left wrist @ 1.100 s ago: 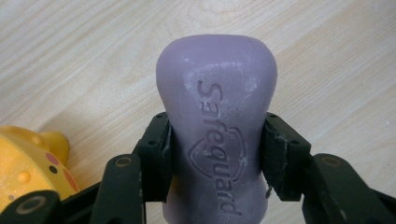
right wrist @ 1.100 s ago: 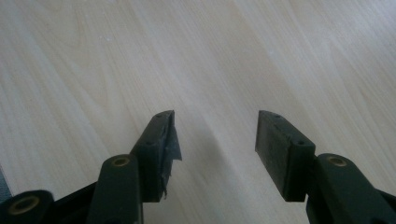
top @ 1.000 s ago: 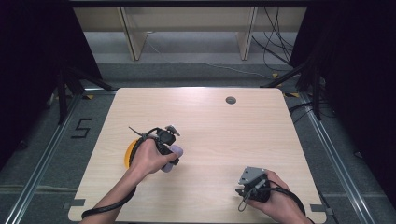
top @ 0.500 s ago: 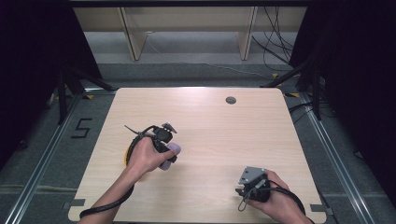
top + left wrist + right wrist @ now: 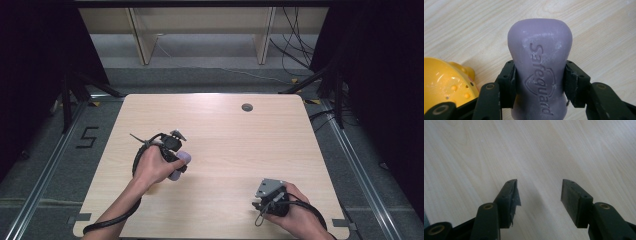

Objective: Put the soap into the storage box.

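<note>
The left hand-held gripper (image 5: 540, 82) is clamped on a purple soap bar (image 5: 540, 65): in the left gripper view both black pads press the bar's narrow waist from either side, and the stamped word "Safeguard" faces the camera. The bar's rounded end sticks out past the jaws over the pale wooden table (image 5: 599, 37). In the high view the left hand-held gripper (image 5: 179, 161) sits left of the table's middle, with the soap (image 5: 180, 162) showing just past the person's left hand (image 5: 152, 167), low over the wood; whether it touches the table cannot be told. Just beside the jaws, in the left gripper view, lies a glossy yellow thing (image 5: 446, 82) with small bumps and holes.

The right hand-held gripper (image 5: 540, 200) stands with its jaws apart and nothing between them, bare wood beneath. In the high view it (image 5: 265, 197) rests near the table's front right edge, well apart from the left one.
</note>
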